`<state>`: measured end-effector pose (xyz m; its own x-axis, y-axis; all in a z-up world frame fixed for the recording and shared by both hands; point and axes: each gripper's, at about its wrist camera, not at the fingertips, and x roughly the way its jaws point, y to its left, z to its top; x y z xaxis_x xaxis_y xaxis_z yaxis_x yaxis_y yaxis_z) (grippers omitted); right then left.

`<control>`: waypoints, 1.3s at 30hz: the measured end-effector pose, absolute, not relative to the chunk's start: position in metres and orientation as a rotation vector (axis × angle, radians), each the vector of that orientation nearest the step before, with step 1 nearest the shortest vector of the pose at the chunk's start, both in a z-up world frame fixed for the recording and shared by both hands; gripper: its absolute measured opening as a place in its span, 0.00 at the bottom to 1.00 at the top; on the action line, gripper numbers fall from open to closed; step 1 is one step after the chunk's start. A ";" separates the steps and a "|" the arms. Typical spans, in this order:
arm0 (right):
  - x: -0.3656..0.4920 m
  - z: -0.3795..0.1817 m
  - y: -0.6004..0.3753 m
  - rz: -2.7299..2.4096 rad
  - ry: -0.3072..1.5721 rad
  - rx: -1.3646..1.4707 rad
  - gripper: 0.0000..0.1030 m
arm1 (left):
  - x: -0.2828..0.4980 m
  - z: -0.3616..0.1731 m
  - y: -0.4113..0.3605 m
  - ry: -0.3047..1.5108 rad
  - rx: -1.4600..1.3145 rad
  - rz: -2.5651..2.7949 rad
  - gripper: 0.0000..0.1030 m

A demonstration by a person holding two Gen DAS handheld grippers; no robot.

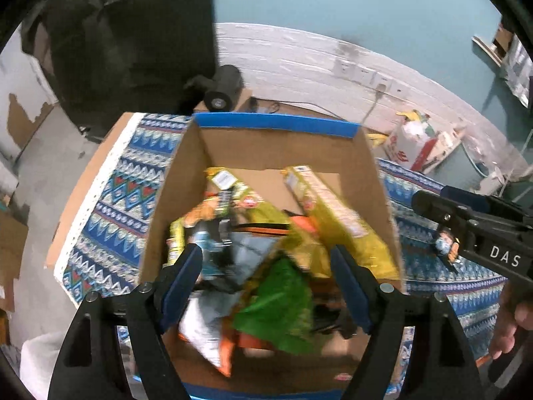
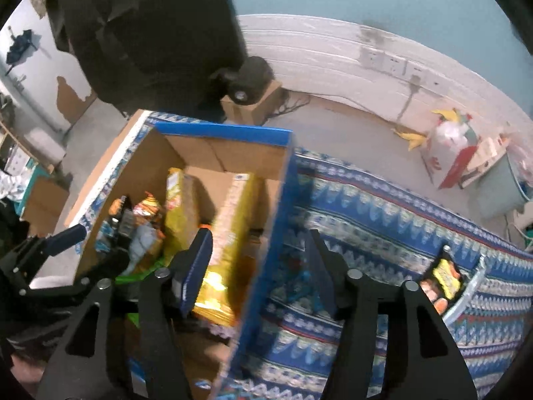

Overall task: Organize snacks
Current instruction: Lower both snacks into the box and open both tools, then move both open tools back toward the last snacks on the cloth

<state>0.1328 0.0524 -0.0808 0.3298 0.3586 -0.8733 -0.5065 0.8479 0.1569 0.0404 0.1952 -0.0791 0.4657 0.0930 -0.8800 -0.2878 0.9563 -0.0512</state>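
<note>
Left claw [image 1: 266, 286] gapes empty over the snack-filled cardboard box [image 1: 186, 173].

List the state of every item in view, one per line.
cardboard box: open-topped, holding snacks
yellow carton: leaning inside box
green bag: lying in box
left gripper: open, empty, over box
right gripper: open, straddling box wall
small snack packet: lying on cloth

Snack bags [image 1: 276, 300] crowd the cardboard box [image 1: 276, 153]; its far floor is bare, and its right wall [image 2: 273, 233] blocks sideways entry.
</note>
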 end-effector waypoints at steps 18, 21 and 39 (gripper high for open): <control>0.141 -0.073 -0.058 0.379 1.057 -0.186 0.61 | 0.067 -0.060 0.088 1.030 -0.067 0.054 0.78; 0.141 -0.073 -0.073 0.360 1.050 -0.191 0.62 | 0.070 -0.062 0.073 1.033 -0.041 0.038 0.78; 0.160 -0.119 -0.182 0.188 1.151 -0.104 0.73 | 0.113 -0.106 -0.022 1.121 0.078 -0.073 0.85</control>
